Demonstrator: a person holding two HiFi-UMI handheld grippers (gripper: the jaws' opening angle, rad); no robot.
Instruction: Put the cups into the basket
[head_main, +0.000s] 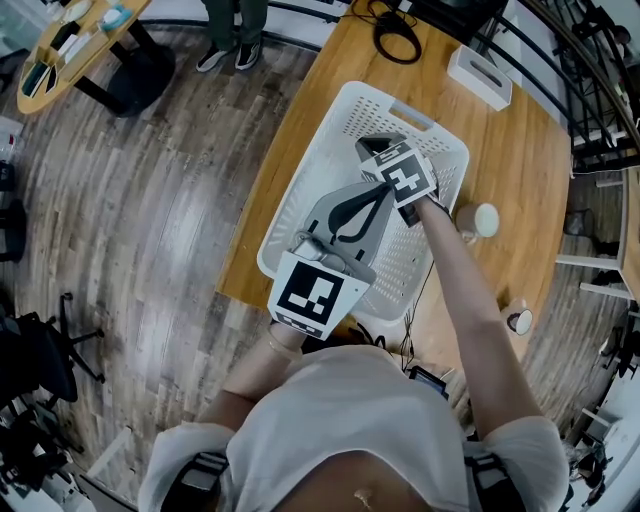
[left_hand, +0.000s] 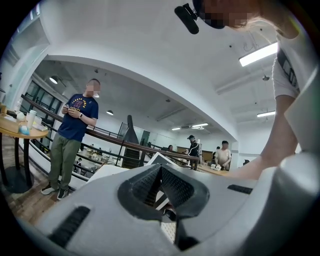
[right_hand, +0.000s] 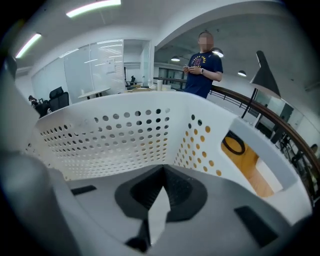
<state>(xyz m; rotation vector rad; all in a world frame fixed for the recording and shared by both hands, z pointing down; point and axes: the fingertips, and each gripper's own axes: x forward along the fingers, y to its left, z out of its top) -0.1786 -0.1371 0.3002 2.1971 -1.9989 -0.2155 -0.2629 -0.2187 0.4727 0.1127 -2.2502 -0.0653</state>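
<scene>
- Reading right gripper (right_hand: 161, 175) as pressed fully together on nothing, nose down inside basket (head_main: 300, 190), facing its 12 o'clock wall.
- Same for left gripper (left_hand: 161, 170): fingers together, empty, level over basket's 6 o'clock end.
- Counting two cups outside on table (head_main: 520, 150): near cup (head_main: 485, 219) at 3 o'clock of basket, far cup (head_main: 519, 321) at 4 o'clock.
- Could topple near cup if approached unopened; could snag basket wall on exit and drag it.

Head view: your left gripper (head_main: 378, 195), right gripper (head_main: 375, 152) and forearm (head_main: 455, 270) cover most of the basket (head_main: 303, 190) floor, so you can't tell what's in it. Basket's near rim sits under the left cube. Left gripper view: basket's just slivers behind the gripper body.
</scene>
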